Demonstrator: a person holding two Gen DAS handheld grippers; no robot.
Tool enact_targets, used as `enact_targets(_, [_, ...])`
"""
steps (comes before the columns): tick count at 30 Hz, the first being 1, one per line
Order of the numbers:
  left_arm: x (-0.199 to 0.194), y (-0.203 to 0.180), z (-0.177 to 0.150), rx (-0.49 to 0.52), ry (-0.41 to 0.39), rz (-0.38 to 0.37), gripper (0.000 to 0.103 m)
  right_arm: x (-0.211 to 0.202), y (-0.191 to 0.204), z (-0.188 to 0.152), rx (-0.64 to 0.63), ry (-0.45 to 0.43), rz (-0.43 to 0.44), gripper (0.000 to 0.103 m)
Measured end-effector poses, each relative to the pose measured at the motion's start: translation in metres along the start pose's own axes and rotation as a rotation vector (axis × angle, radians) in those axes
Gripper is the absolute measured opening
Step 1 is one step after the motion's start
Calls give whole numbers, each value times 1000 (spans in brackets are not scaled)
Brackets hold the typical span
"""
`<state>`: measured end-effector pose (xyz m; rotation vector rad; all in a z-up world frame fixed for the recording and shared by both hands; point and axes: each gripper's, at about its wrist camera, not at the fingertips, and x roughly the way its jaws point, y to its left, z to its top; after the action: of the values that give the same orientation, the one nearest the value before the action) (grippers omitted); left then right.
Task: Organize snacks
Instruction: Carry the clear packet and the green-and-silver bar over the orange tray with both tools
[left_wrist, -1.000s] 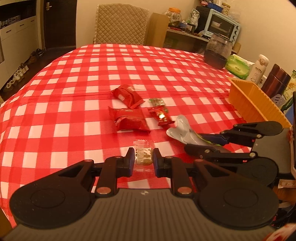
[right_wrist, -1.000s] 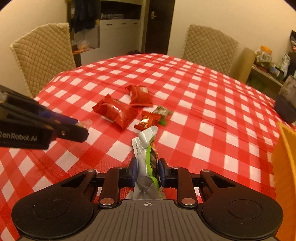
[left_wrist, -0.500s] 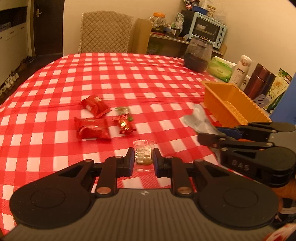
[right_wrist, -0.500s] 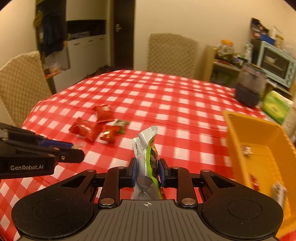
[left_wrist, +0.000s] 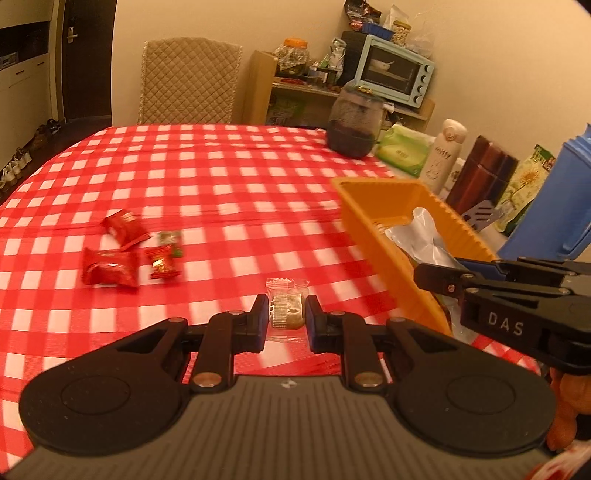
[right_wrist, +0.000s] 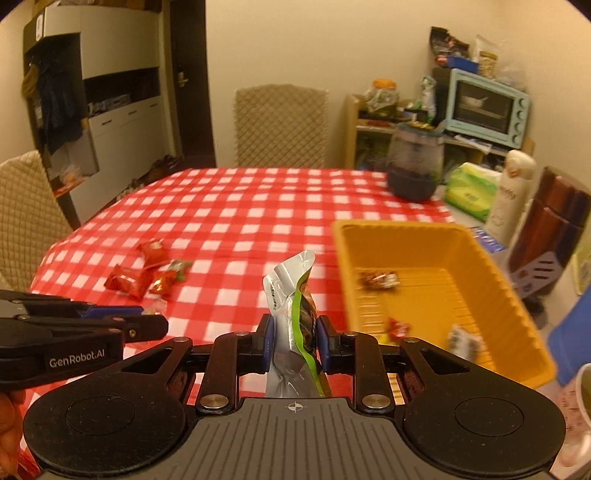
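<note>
With the right gripper (right_wrist: 293, 338) clamped on the silver-and-green pouch (right_wrist: 293, 295) just left of the orange bin (right_wrist: 491, 291), carry the pouch over the bin's near-left rim and part the fingers only once it hangs above the bin floor. The left gripper (left_wrist: 286, 317) is clamped on a clear-wrapped sweet (left_wrist: 287, 308), also left of the bin; bring it in second, clear of the right gripper. Three red packets (left_wrist: 110, 267) lie on the cloth well left of the bin.
</note>
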<state>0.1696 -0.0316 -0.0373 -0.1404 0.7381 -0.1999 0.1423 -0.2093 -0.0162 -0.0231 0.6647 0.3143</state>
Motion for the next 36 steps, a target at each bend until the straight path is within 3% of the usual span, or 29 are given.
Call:
enact_targets(18, [6, -106, 19, 22, -11, -34, 18, -40, -100, 2, 46, -32, -76, 25])
enact_targets(36, [48, -151, 25, 42, 33, -71, 18, -22, -153, 3, 100, -16, -92, 25])
